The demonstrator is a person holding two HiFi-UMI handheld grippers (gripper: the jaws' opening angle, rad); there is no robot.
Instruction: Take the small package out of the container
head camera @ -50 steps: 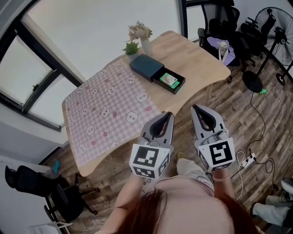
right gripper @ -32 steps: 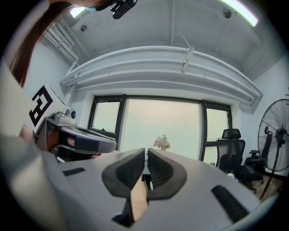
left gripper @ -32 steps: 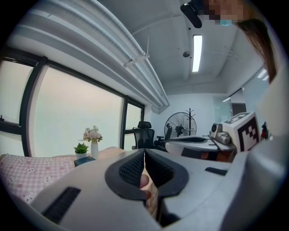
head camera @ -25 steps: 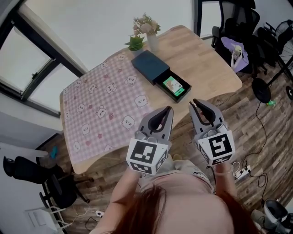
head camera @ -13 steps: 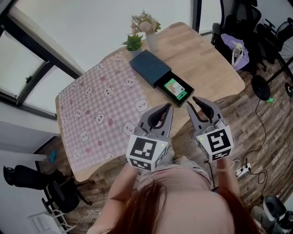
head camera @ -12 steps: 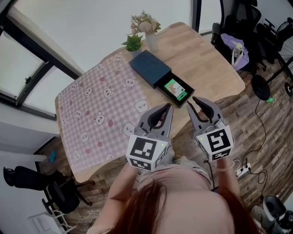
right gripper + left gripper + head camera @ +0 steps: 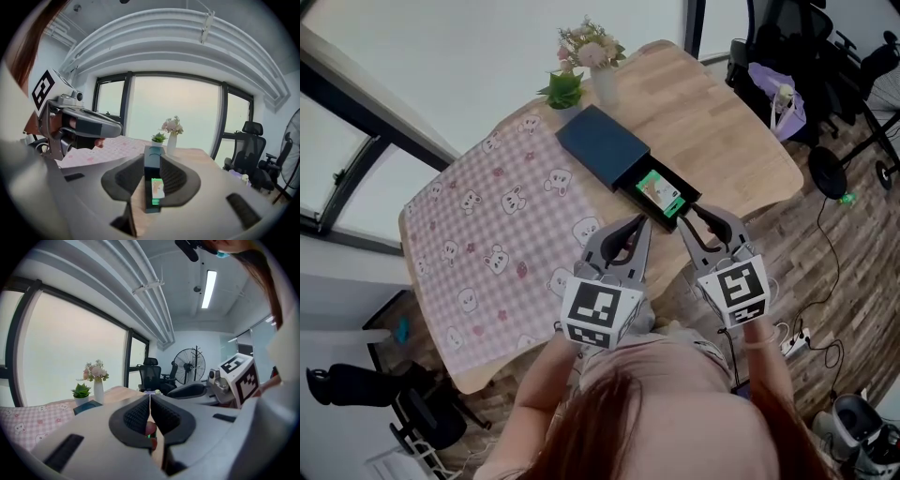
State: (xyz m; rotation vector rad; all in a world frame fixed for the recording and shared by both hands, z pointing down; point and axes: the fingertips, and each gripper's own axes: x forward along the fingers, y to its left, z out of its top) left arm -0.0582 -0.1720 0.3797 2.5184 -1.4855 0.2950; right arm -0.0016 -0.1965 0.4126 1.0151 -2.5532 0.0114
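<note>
A dark blue box-shaped container [image 7: 605, 148] lies on the wooden table [image 7: 722, 141], its black drawer slid out toward me. The small green package [image 7: 659, 194] lies in that drawer; in the right gripper view the package [image 7: 157, 189] shows through the gap between the jaws. My right gripper [image 7: 701, 217] hovers just short of the drawer, its jaws opening, with nothing held between them. My left gripper [image 7: 637, 225] floats beside it over the table's near edge. It is shut and empty, its pads [image 7: 140, 414] meeting in the left gripper view.
A pink checked cloth [image 7: 487, 244] with bear prints covers the table's left half. A vase of flowers [image 7: 598, 70] and a small potted plant [image 7: 565, 91] stand behind the container. Office chairs [image 7: 769, 47] and a fan base [image 7: 827, 171] are on the floor at right.
Both grippers have come forward to the table's near edge, close to the open drawer. The right jaws have parted a little. The left gripper stays shut.
</note>
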